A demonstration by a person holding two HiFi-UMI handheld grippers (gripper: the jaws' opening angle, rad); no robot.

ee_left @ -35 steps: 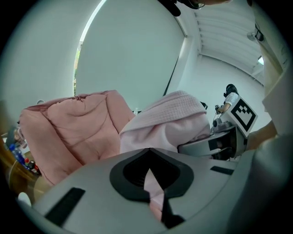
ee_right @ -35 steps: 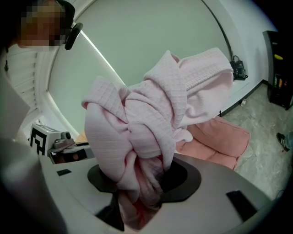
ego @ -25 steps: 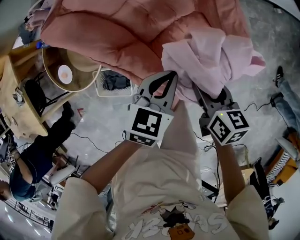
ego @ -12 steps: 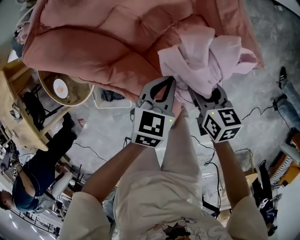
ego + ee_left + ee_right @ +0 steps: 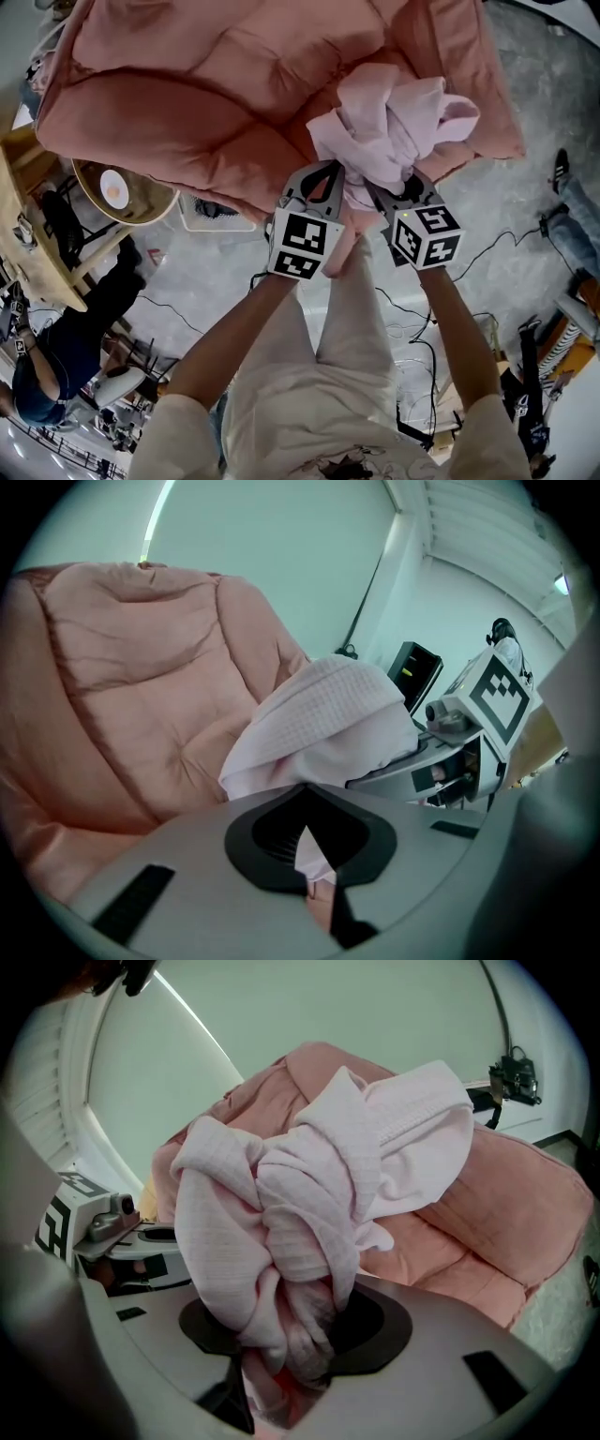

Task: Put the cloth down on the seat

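Cloth (image 5: 389,122), one, bunched, seat (image 5: 187,84), one

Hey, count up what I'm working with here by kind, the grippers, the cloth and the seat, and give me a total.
grippers: 2, the left gripper and the right gripper
pink cloth: 1
salmon seat: 1
total: 4

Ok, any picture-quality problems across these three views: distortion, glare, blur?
Head view: strong fisheye bending toward the edges, even light, the pink cloth and the padded seat both sharp. Left gripper view: dark round vignette in the corners, a bright light strip glaring at the upper left. Right gripper view: same vignette, the cloth's weave crisp, no motion blur.
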